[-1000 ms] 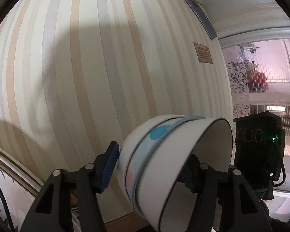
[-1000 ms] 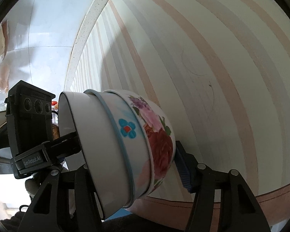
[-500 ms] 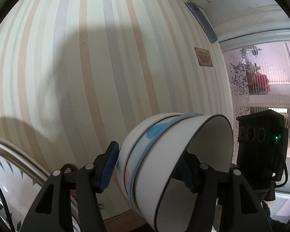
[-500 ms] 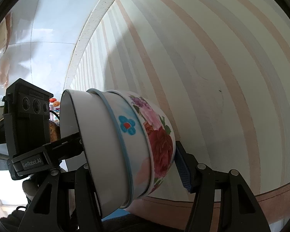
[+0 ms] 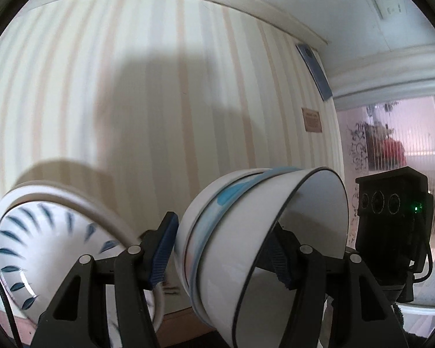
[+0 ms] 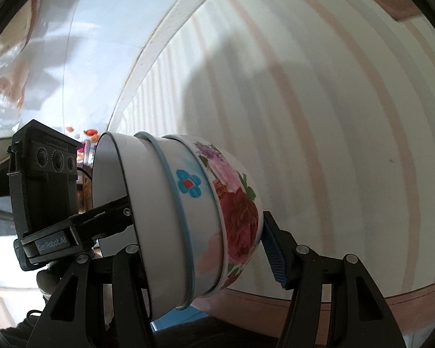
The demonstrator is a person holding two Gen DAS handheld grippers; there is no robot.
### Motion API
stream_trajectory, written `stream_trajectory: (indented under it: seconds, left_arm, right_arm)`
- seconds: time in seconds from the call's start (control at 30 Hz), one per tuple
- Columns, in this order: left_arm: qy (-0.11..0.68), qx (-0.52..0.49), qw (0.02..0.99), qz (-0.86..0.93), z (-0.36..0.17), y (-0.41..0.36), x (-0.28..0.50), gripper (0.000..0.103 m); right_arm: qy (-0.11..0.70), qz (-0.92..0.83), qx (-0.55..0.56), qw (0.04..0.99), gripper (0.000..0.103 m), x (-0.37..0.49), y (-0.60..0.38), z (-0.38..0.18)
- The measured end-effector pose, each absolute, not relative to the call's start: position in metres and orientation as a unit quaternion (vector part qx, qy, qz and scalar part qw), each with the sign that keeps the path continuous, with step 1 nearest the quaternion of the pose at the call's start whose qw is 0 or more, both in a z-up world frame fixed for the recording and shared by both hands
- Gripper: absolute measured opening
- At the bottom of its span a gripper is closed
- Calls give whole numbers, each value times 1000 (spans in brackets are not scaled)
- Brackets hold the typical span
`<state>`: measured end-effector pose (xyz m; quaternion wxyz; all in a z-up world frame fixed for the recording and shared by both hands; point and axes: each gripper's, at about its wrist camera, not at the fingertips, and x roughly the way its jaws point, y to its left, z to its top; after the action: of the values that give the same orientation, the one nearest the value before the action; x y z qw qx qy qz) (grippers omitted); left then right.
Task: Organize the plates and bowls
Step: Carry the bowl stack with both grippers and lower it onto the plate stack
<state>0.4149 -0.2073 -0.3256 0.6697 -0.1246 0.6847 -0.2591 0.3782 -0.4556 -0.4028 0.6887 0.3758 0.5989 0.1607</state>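
Observation:
A nested stack of three bowls is held sideways in the air: a white one innermost, a blue-rimmed one, and a floral one outermost. My left gripper is shut on the stack, one finger inside the white bowl, one on the floral bowl's base. My right gripper is shut on the same stack from the other side. A white plate with blue leaf marks stands tilted at the lower left of the left wrist view.
A striped wall fills the view behind the bowls, with a brown skirting band at its foot. A small plaque hangs on the wall. A glass door lies to the right.
Both grippers have tilted and moved with the bowl stack. The blue-leaf plate has come much further into the left wrist view at the lower left. The grip on the bowls is unchanged.

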Motion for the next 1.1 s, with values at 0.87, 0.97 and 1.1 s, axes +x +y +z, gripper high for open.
stream_trajectory:
  seconds: [0.87,0.97,1.1]
  left_arm:
    - [651,-248,708,-116,-341,-38,382,57]
    - [651,-251,708,-113,-345,-35,381,57]
    - [651,-253,707,-112,-349,-33,379,57]
  right_arm:
    - [666,289,254,639,61,419,-275,-416]
    - [670,289,248,637,61,421,-265,-420]
    - [674,287,244,635,61,422,-260,-422]
